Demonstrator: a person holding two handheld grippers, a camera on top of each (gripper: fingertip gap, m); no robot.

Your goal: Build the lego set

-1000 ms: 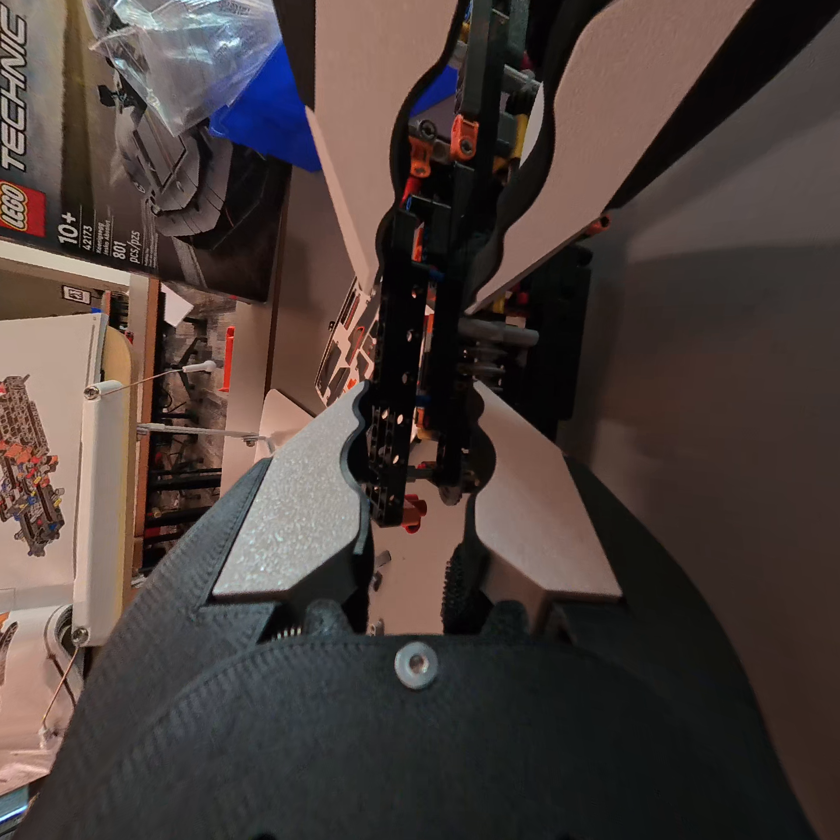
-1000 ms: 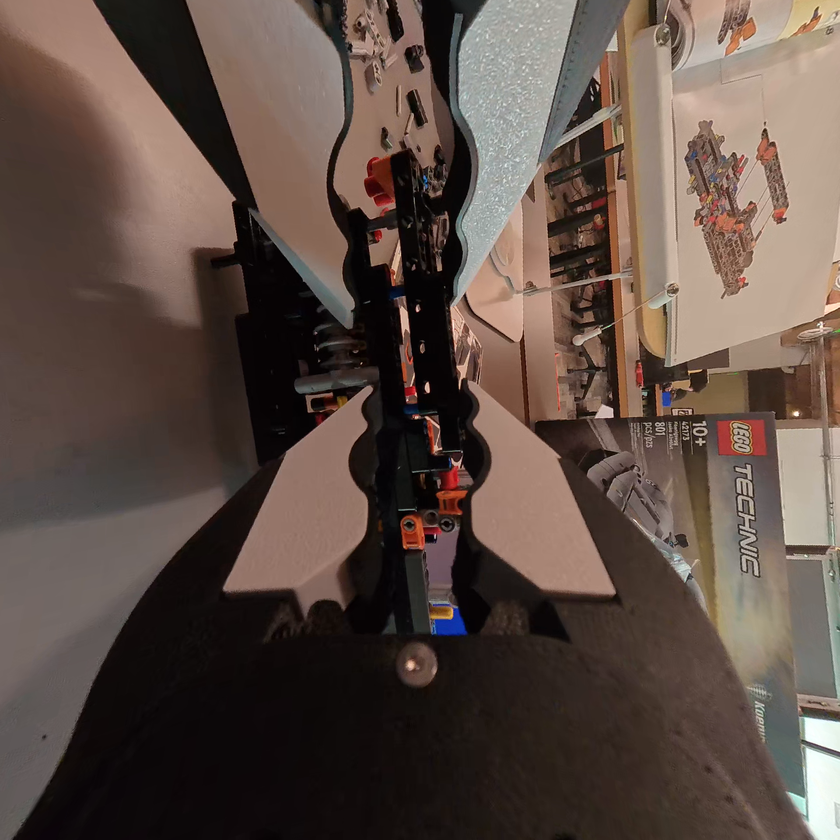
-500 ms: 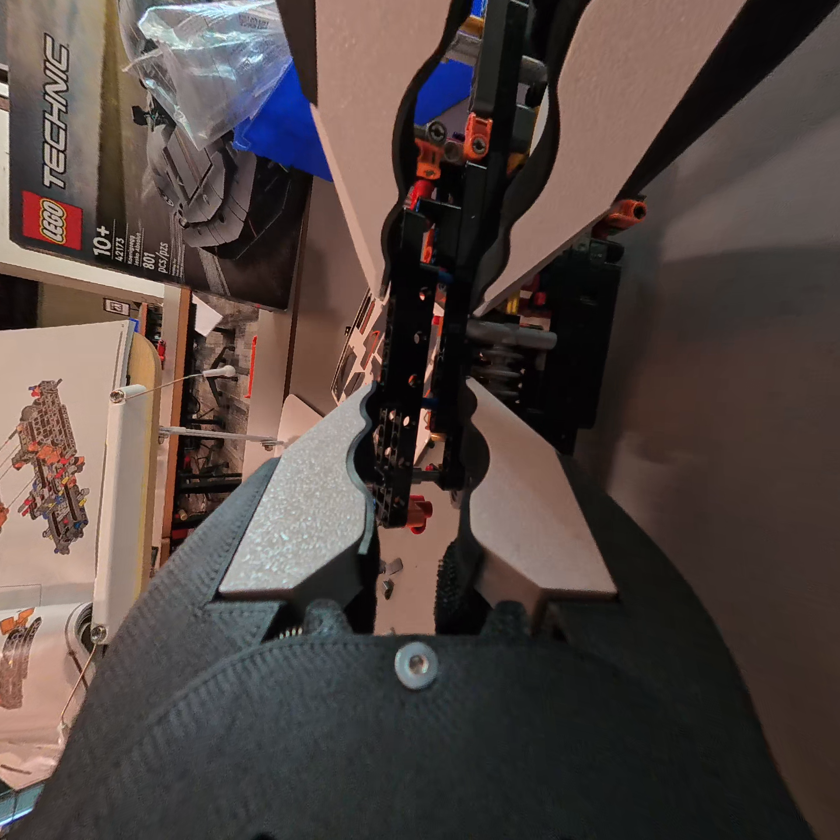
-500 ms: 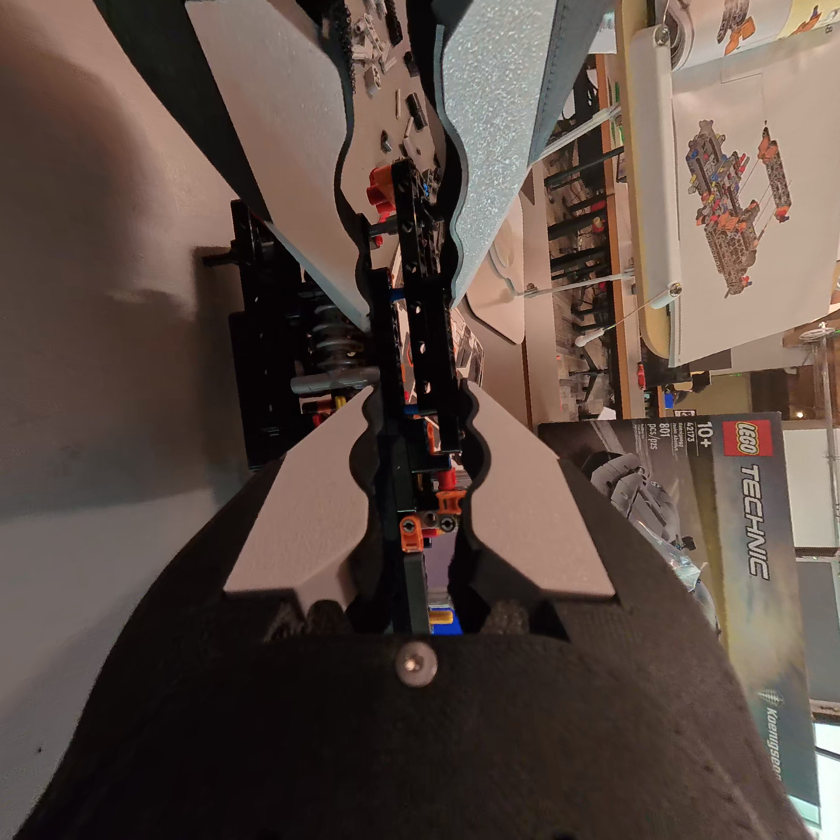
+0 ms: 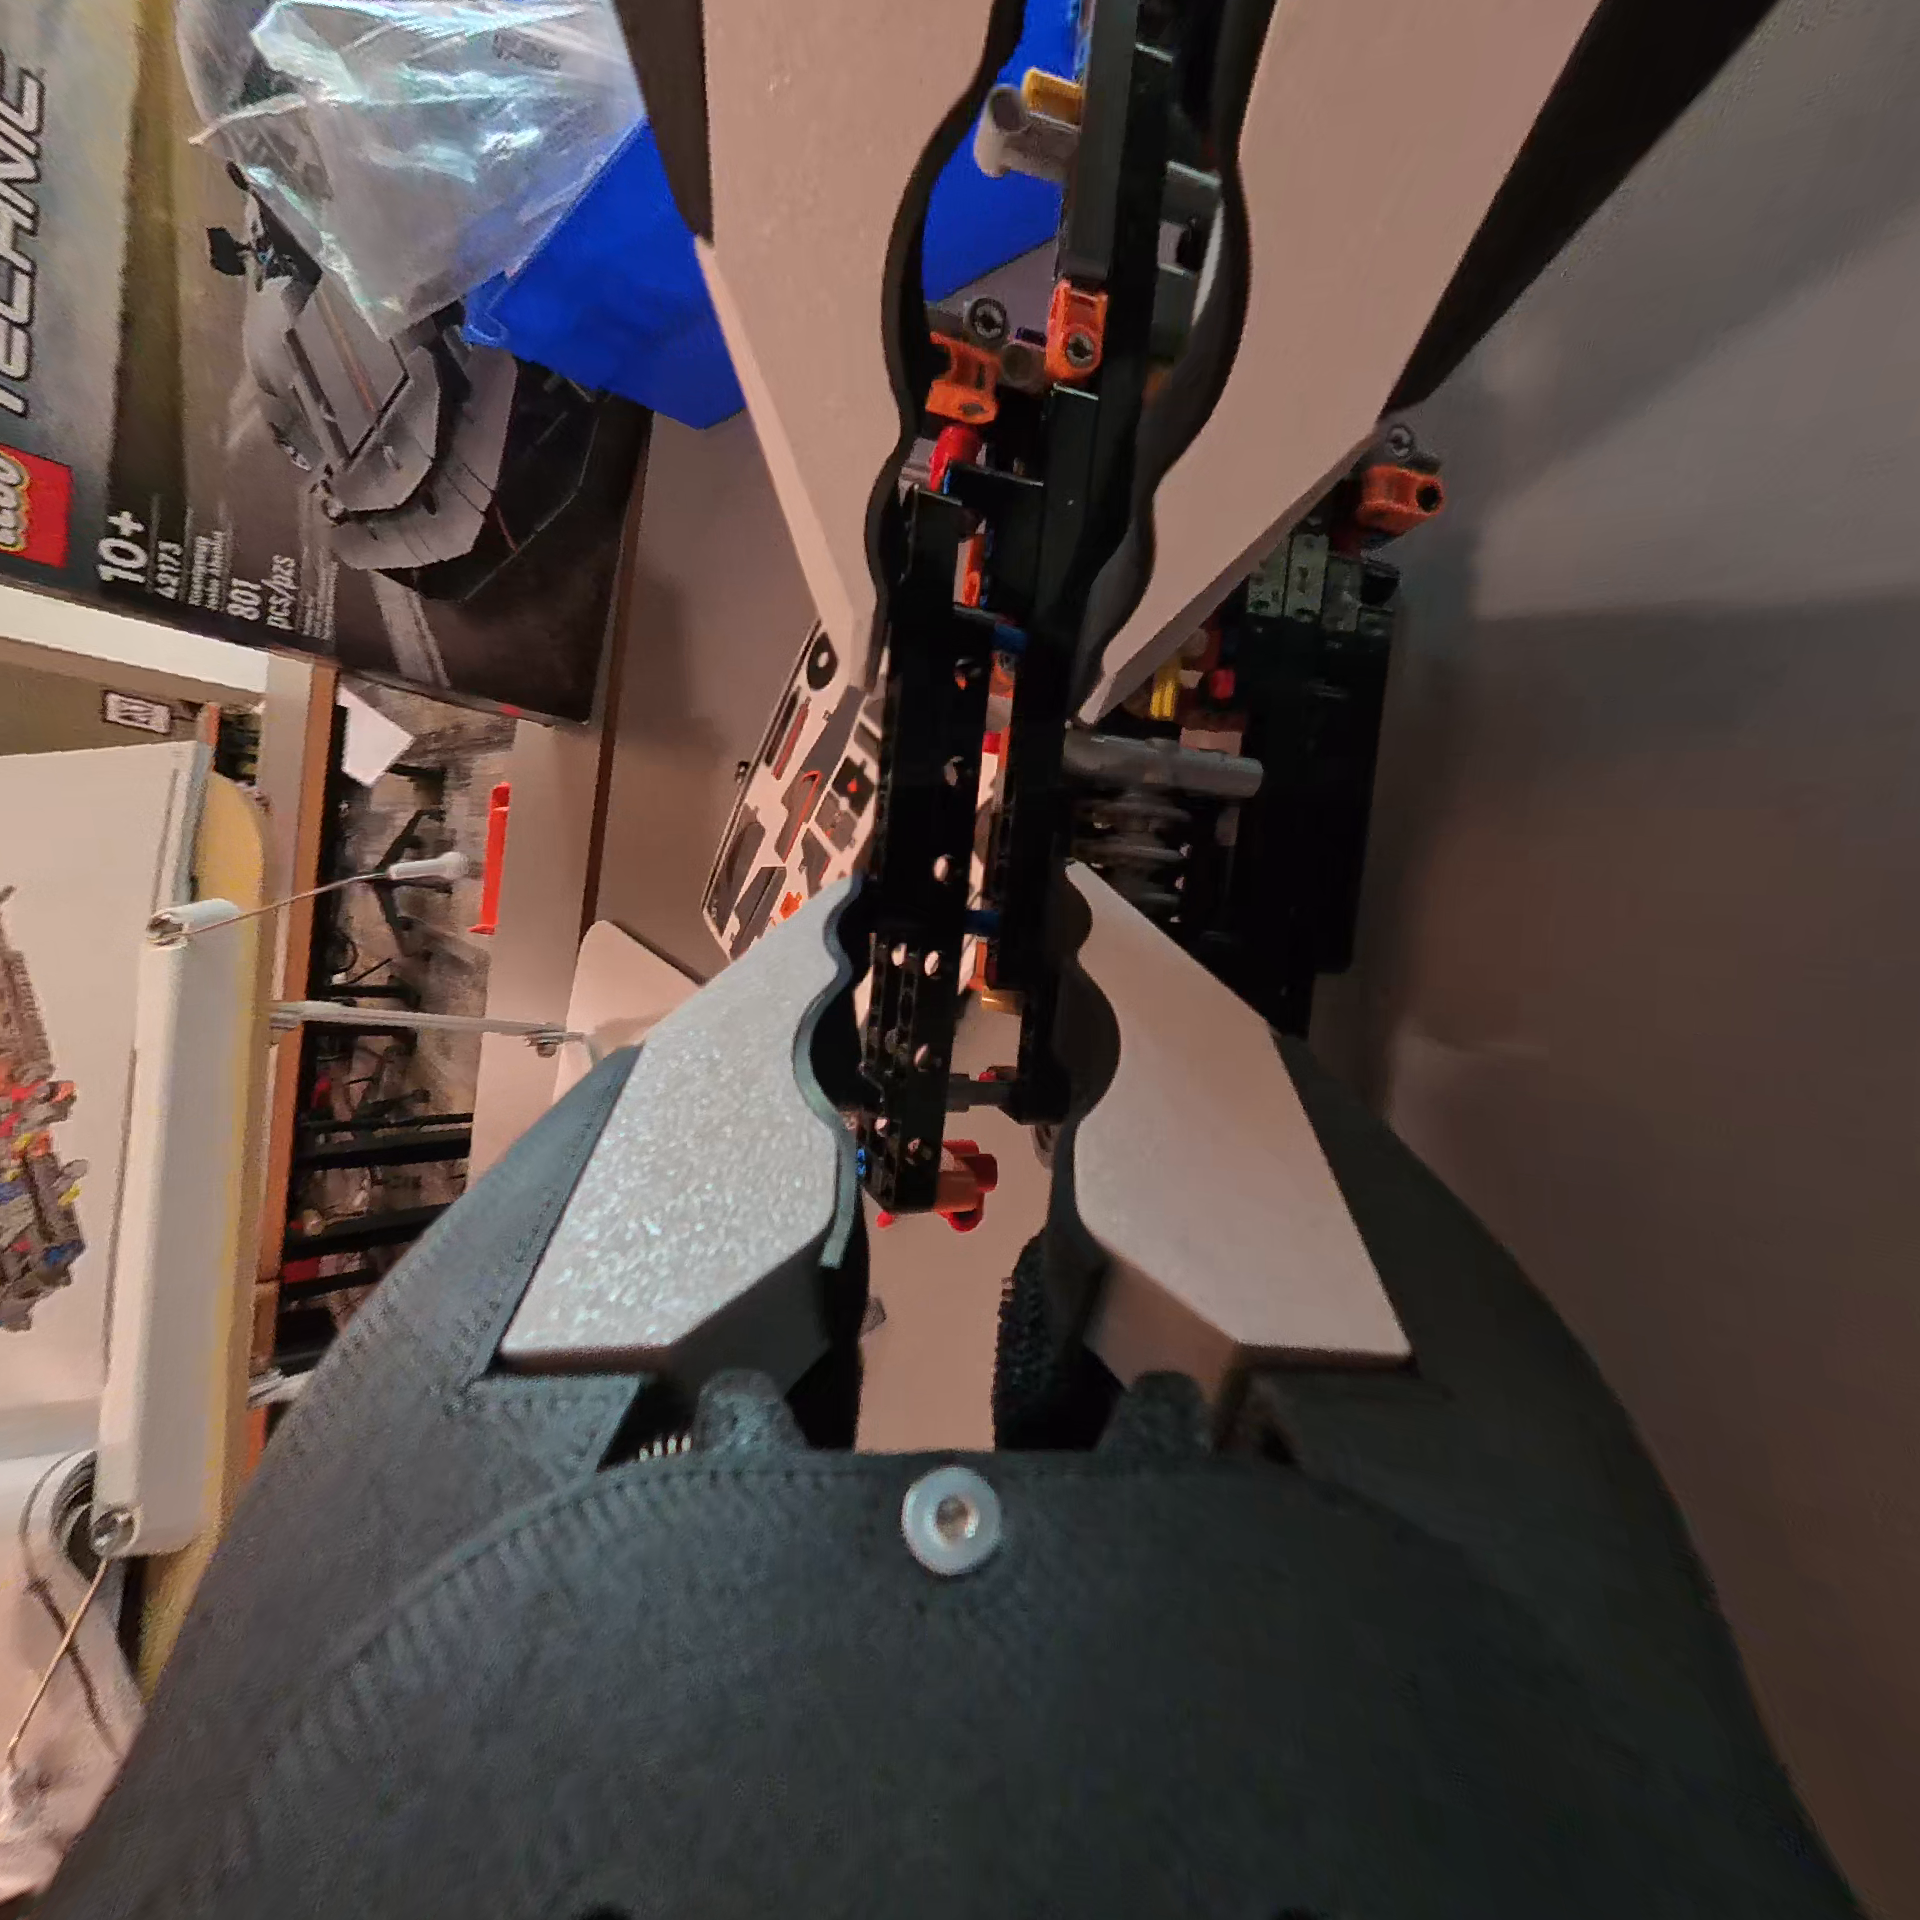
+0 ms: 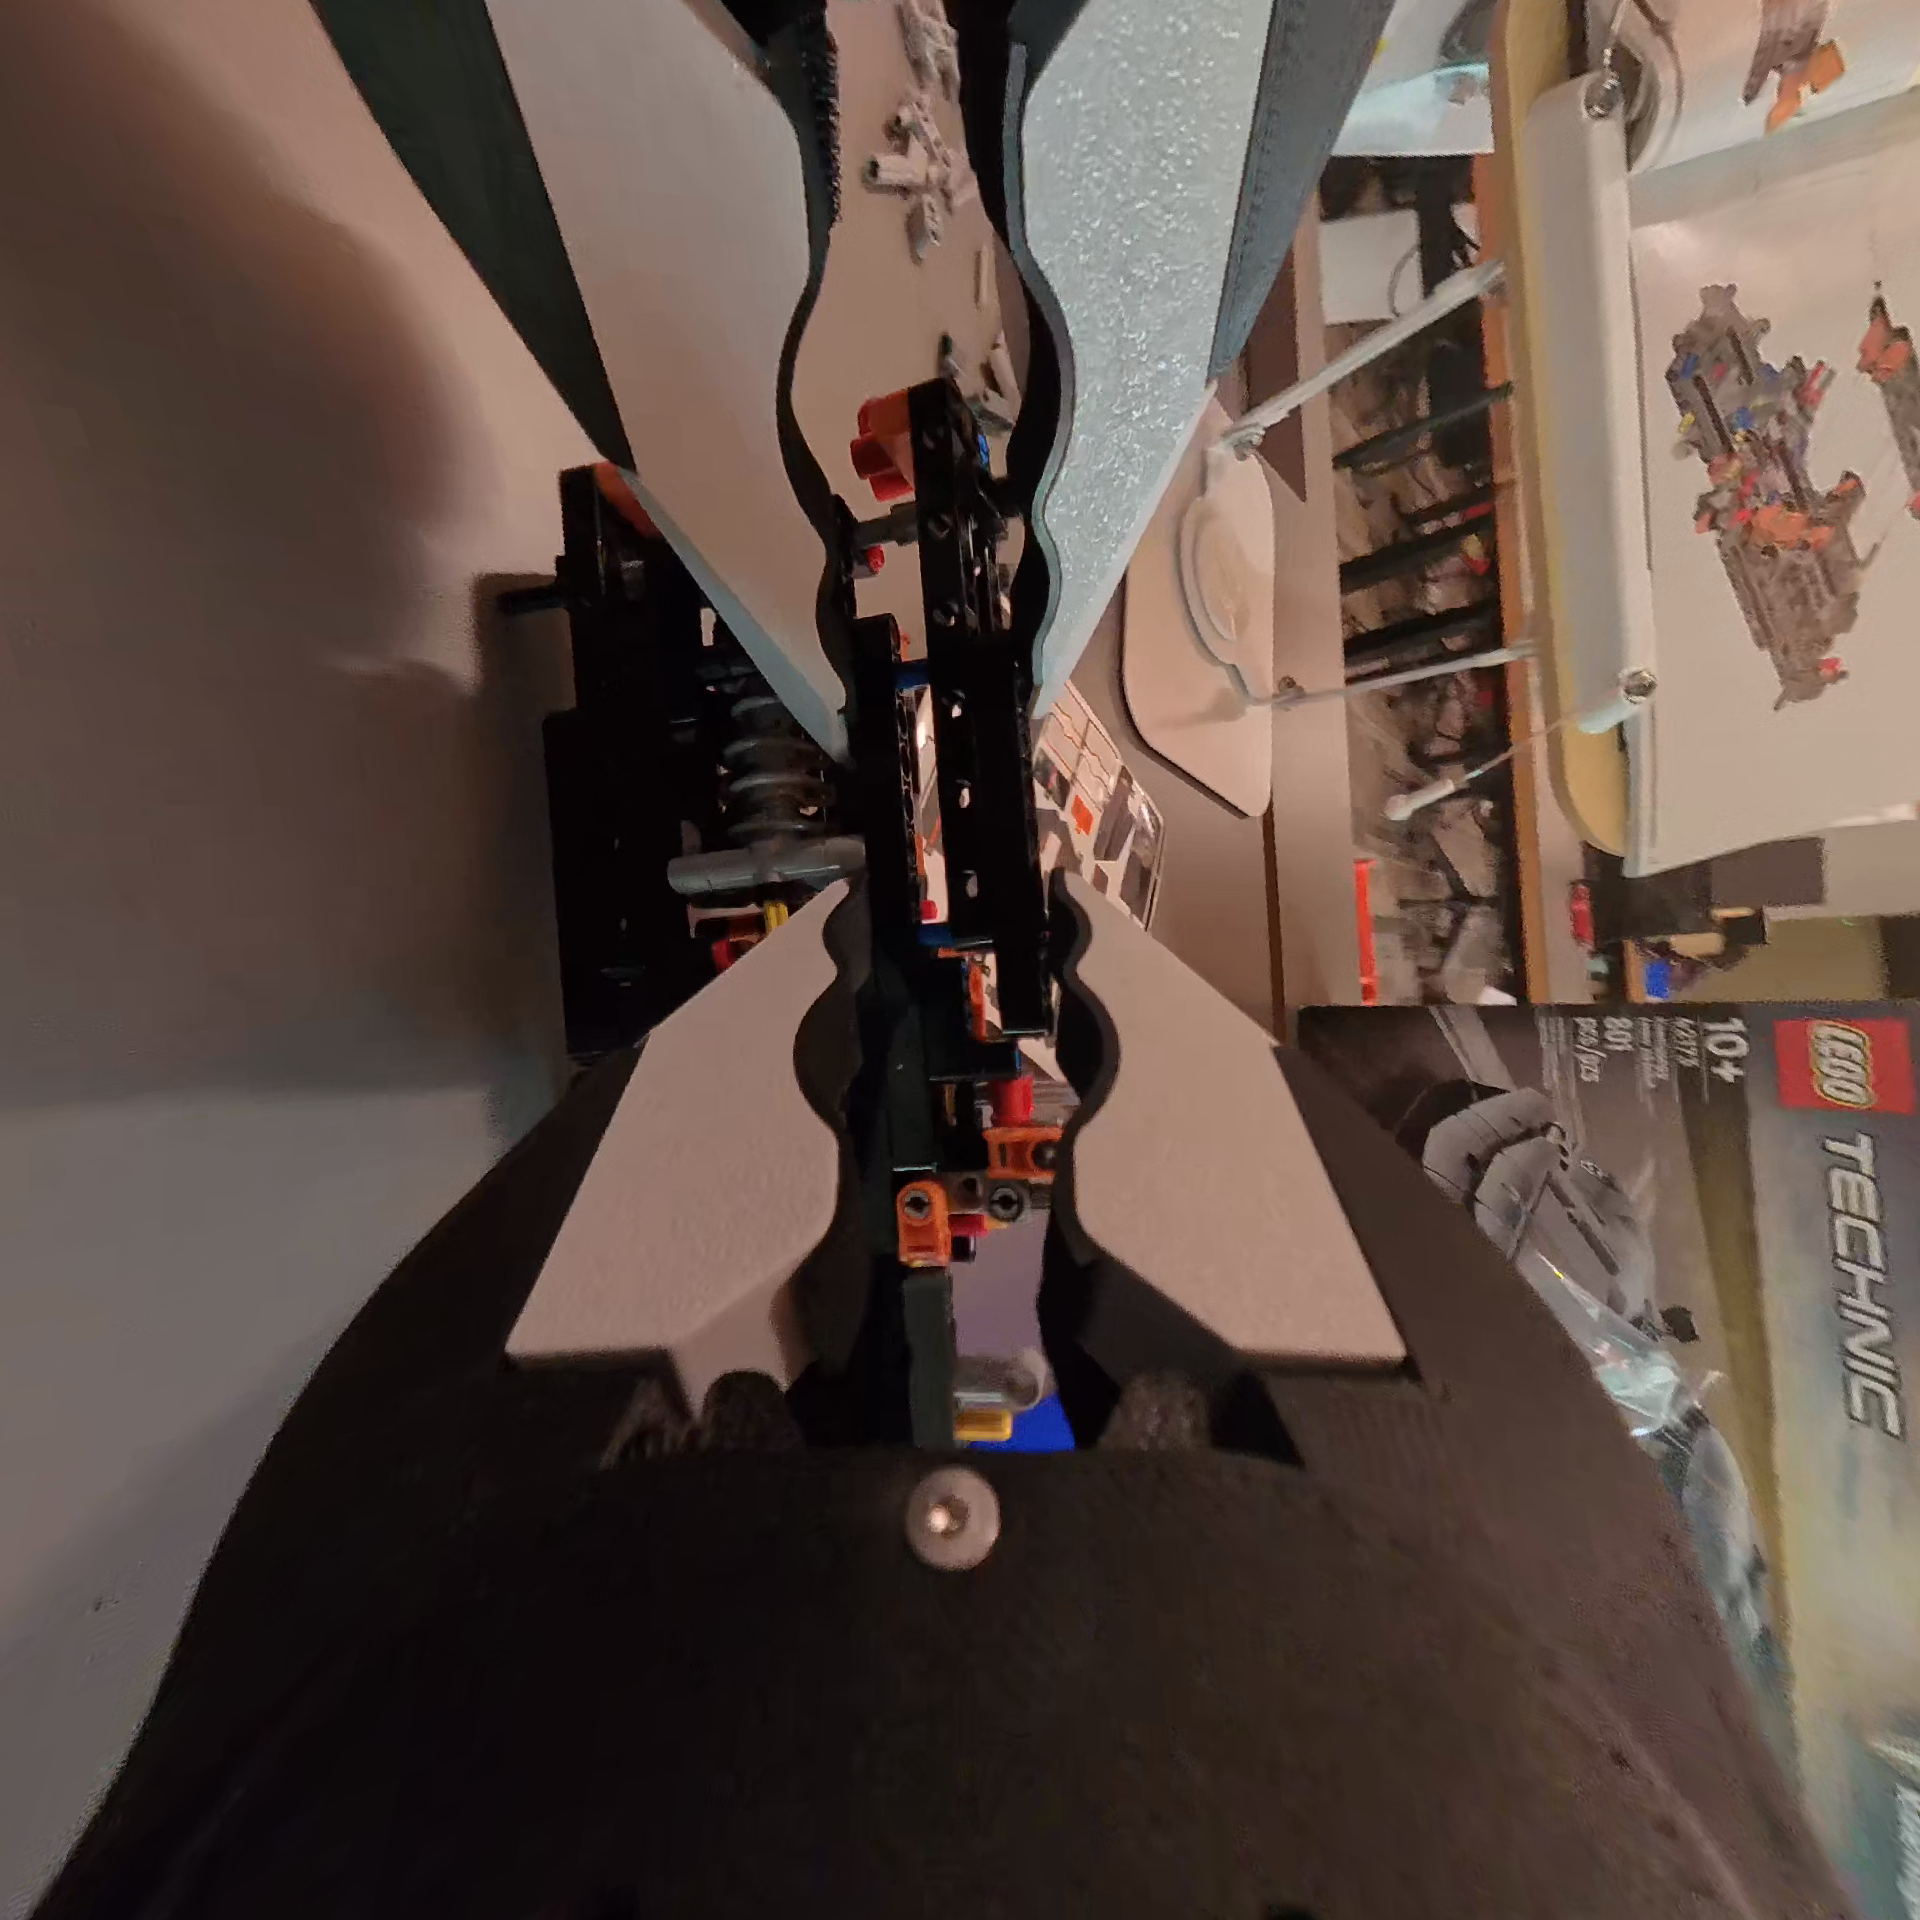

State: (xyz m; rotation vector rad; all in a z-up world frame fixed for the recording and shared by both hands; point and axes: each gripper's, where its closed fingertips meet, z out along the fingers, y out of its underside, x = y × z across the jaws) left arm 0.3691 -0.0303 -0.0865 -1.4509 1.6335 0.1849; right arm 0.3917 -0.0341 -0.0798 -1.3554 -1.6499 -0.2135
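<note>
Gripping the same long black lego frame (image 5: pixel 940 831) from opposite ends, both tongs are closed on it and holding it up over the worktop (image 5: pixel 1662 935). Going left to right in the left view: set box (image 5: pixel 312 416) with a clear bag (image 5: pixel 395 156) on top, sticker sheet (image 5: pixel 790 821), left tongs (image 5: pixel 956 997) pinching the frame's near end, right tongs (image 6: pixel 951 997) clamped at the orange-connector end
</note>
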